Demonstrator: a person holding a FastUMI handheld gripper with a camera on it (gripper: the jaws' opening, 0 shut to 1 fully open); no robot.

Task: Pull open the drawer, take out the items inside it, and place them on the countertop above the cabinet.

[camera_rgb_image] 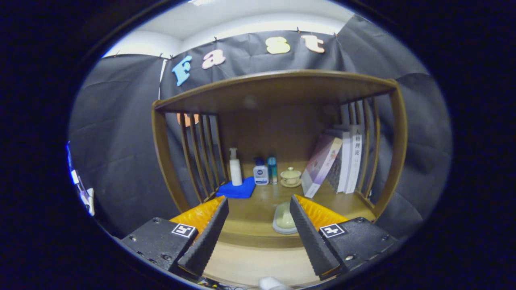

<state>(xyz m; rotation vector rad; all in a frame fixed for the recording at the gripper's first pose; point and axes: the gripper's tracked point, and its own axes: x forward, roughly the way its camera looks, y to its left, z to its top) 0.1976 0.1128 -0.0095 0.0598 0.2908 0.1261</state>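
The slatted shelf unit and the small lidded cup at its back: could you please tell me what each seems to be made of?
The brown slatted shelf unit looks like wood with a smooth satin finish: warm brown, faint grain, soft sheen. The small pale lidded cup on its saucer seems glazed ceramic, judging by its glossy, even cream-green surface, though plastic cannot be excluded. The claw is open, holding nothing.

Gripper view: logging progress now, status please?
Hand-held gripper open, holding nothing. Pale soap dish on the countertop just ahead, near one finger. Bottles, lidded cup, books beyond. Path clear.
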